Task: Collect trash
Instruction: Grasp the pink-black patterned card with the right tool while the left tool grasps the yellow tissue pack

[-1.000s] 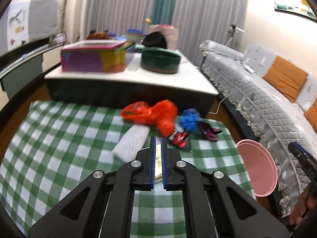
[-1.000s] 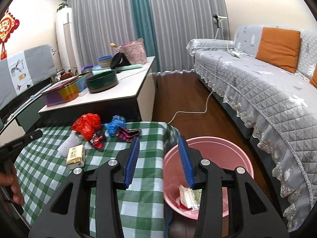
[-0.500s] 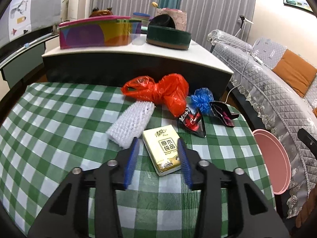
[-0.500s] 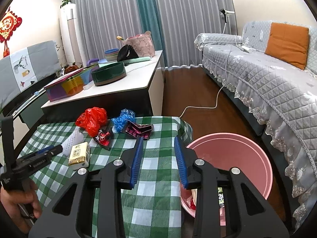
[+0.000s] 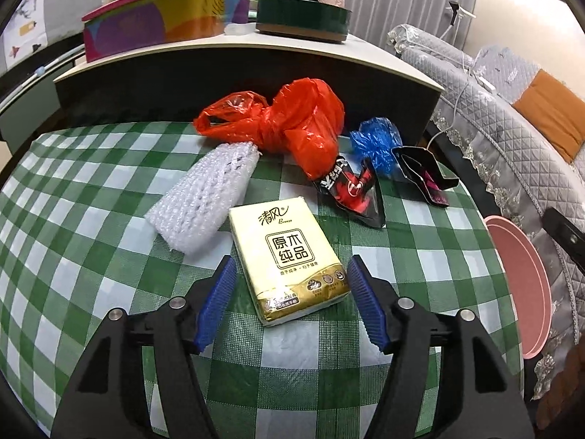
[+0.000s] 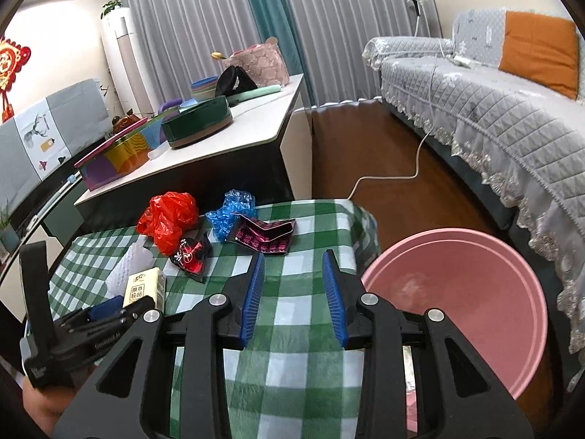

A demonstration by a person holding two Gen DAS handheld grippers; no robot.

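Note:
A yellow tissue pack [image 5: 289,256] lies on the green checked tablecloth [image 5: 91,241]. My left gripper [image 5: 290,274] is open, its blue pads either side of the pack's near end, low over the cloth. Beyond lie white bubble wrap [image 5: 208,194], a red plastic bag [image 5: 289,128], a black-red wrapper [image 5: 351,194], a blue crumpled bag [image 5: 376,142] and a black-pink wrapper [image 5: 424,175]. My right gripper [image 6: 294,274] is open and empty above the cloth's right part, near the black-pink wrapper [image 6: 263,237]. The pink bucket [image 6: 457,303] stands on the floor to the right.
A white desk [image 6: 248,120] behind the table holds a colourful box [image 5: 157,22], a green round tin [image 5: 299,18] and a pink basket [image 6: 256,62]. A grey covered sofa [image 6: 493,109] with an orange cushion runs along the right. A white cable [image 6: 402,168] crosses the wooden floor.
My left gripper has opened from shut and come down and forward, so its pads now flank the tissue pack. My right gripper has moved left from over the bucket to over the cloth.

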